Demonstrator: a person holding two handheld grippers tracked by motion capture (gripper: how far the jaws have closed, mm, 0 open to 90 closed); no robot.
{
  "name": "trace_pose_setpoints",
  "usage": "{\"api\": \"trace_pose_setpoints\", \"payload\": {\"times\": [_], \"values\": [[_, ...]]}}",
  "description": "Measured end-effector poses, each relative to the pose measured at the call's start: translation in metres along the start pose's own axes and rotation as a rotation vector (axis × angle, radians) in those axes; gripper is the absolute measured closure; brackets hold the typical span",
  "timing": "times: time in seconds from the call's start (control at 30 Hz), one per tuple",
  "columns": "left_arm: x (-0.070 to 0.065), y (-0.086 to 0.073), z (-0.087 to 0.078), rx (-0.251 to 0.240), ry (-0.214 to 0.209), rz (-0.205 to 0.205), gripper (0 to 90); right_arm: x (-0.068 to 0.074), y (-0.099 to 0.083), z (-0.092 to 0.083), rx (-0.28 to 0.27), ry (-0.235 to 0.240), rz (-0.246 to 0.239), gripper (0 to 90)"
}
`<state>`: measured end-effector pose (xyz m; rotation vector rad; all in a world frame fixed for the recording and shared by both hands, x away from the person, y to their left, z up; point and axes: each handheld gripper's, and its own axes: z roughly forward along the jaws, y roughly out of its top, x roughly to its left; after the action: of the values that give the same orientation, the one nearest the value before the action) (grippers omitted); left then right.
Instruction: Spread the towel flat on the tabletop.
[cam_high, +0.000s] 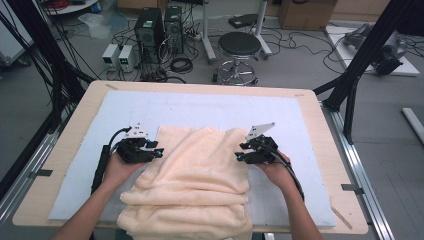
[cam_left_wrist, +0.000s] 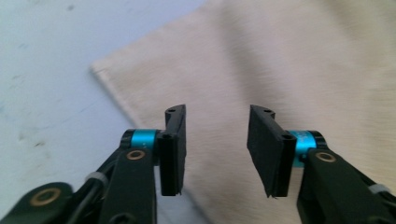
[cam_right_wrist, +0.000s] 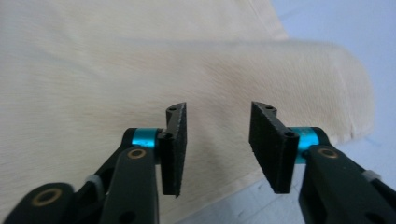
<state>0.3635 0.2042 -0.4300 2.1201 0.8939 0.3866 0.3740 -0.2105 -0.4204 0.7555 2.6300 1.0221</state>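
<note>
A cream towel (cam_high: 192, 175) lies folded in loose layers on the pale blue mat (cam_high: 200, 107), its near end hanging over the table's front edge. My left gripper (cam_high: 159, 148) sits at the towel's left edge, jaws apart with nothing between them; its own view looks down on a corner of the towel (cam_left_wrist: 289, 60). My right gripper (cam_high: 241, 152) sits at the towel's right edge, jaws apart and empty, above a rolled fold of the towel (cam_right_wrist: 140, 70).
The wooden table (cam_high: 320, 125) carries the mat. Beyond it stand a round stool (cam_high: 239, 47), computer towers (cam_high: 150, 27) and tangled cables on the floor. Black frame legs (cam_high: 360, 60) rise at the right.
</note>
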Motion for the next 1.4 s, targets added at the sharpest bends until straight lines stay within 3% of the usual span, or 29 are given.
{"api": "trace_pose_setpoints", "payload": {"times": [0.03,0.13,0.17,0.2,0.23,0.27,0.33,0.5,0.57,0.6,0.7,0.83,0.87,0.93,0.97,1.0,1.03,1.07,1.1,1.13,1.2,1.33,1.4], "values": [[0.002,-0.001,0.003,0.003,0.009,-0.004,54.7,-0.006,-0.004,0.011,0.031,0.009,0.028,53.7],[0.003,-0.003,0.012,0.029,0.021,0.013,56.0,-0.009,-0.005,0.015,0.018,0.019,0.052,56.7],[0.002,-0.003,0.013,0.023,0.034,0.011,63.0,-0.011,-0.005,0.016,0.006,0.022,0.064,63.9],[0.003,-0.002,0.013,0.026,0.03,0.004,63.0,-0.011,-0.005,0.016,0.006,0.022,0.064,63.9],[0.002,0.0,0.014,0.036,0.022,0.001,71.4,-0.012,-0.005,0.016,0.004,0.024,0.076,69.9],[0.001,0.001,0.015,0.042,0.025,0.0,80.1,-0.015,-0.006,0.015,0.002,0.038,0.093,81.7],[-0.002,0.005,0.015,0.062,0.035,0.011,82.5,-0.016,-0.006,0.016,0.001,0.046,0.1,83.4],[-0.007,0.008,0.003,0.073,0.025,0.028,85.7,-0.006,-0.001,0.007,0.027,0.06,0.049,85.3],[-0.009,0.01,-0.01,0.034,-0.002,0.018,85.8,0.004,0.002,-0.011,0.002,0.092,0.019,85.3],[-0.009,0.012,-0.016,0.009,-0.008,0.013,85.8,0.004,0.002,-0.011,0.002,0.092,0.019,85.3],[-0.004,0.021,-0.026,-0.027,0.017,-0.007,86.0,0.008,0.012,-0.026,0.014,0.094,-0.015,85.3],[0.021,0.058,-0.024,-0.078,0.08,-0.062,86.1,-0.01,0.043,-0.038,0.011,0.0,-0.073,85.7],[0.027,0.072,-0.025,-0.097,0.105,-0.066,86.1,-0.029,0.068,-0.049,-0.024,-0.059,-0.073,85.8],[0.04,0.104,-0.032,-0.153,0.166,-0.064,85.5,-0.05,0.095,-0.065,-0.076,-0.161,-0.072,84.4],[0.044,0.115,-0.035,-0.174,0.199,-0.057,85.5,-0.05,0.095,-0.065,-0.076,-0.161,-0.072,84.4],[0.049,0.127,-0.04,-0.19,0.256,-0.049,82.2,-0.056,0.103,-0.071,-0.108,-0.196,-0.057,79.3],[0.053,0.131,-0.04,-0.187,0.257,-0.073,74.2,-0.065,0.111,-0.078,-0.167,-0.226,-0.015,70.6],[0.057,0.13,-0.039,-0.17,0.234,-0.088,68.6,-0.071,0.114,-0.078,-0.19,-0.218,0.036,62.7],[0.058,0.125,-0.037,-0.142,0.226,-0.081,68.0,-0.073,0.113,-0.075,-0.185,-0.213,0.045,61.9],[0.058,0.119,-0.033,-0.11,0.225,-0.072,66.3,-0.071,0.105,-0.061,-0.122,-0.197,0.027,58.8],[0.056,0.1,-0.025,-0.09,0.176,-0.07,66.2,-0.068,0.099,-0.054,-0.099,-0.188,0.014,58.5],[0.044,0.064,-0.01,-0.019,0.091,-0.075,64.4,-0.053,0.072,-0.032,-0.045,-0.124,0.02,55.8],[0.037,0.049,-0.009,-0.009,0.047,-0.059,62.3,-0.037,0.055,-0.023,0.001,-0.084,-0.024,54.7]]}}
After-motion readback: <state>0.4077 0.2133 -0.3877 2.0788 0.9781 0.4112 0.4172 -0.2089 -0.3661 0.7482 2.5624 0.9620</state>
